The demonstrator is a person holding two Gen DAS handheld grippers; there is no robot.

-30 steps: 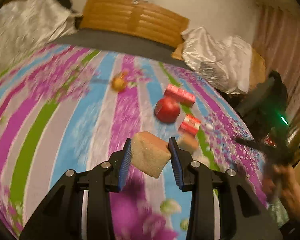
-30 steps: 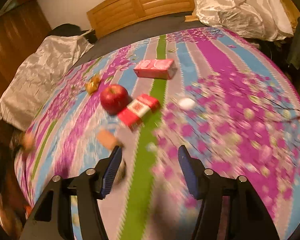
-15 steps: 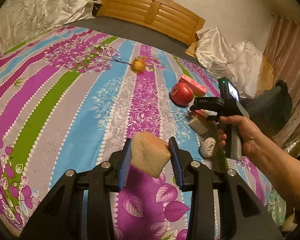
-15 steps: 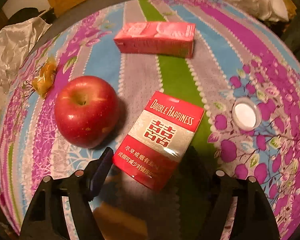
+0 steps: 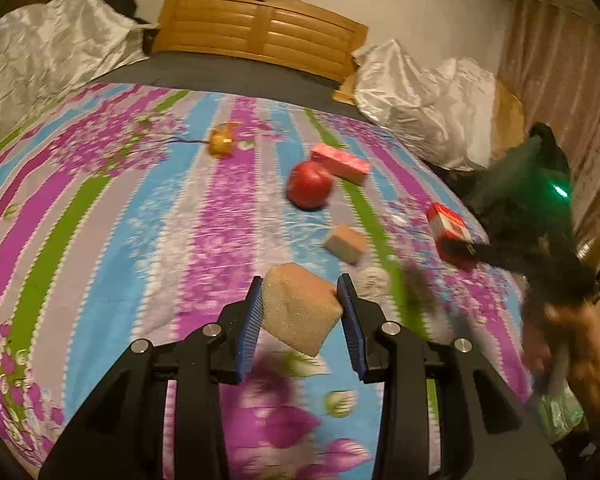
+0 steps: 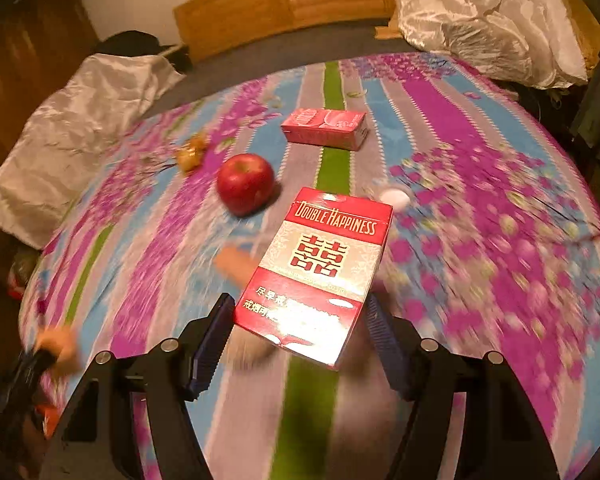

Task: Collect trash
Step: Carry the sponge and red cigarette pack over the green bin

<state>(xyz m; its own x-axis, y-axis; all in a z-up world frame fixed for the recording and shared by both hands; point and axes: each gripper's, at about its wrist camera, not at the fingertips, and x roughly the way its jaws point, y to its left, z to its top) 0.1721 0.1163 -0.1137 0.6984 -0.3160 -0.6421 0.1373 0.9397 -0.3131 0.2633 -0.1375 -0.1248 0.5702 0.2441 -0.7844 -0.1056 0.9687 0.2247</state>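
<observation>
Left hand-held gripper (image 5: 300, 312) clamps a tan, grainy sponge block (image 5: 300, 314), tilted. Right hand-held gripper (image 6: 296, 332) grips a red-and-white cigarette pack (image 6: 318, 272) above the bed (image 6: 500, 184).

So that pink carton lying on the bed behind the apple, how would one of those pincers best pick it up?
Grip the pink carton across its narrow width, one finger on each long flat side, coming down from above. It lies flat on the bedspread with open cloth around it, and the apple sits apart in front. Both grippers look full at present, so one must unload first.
</observation>
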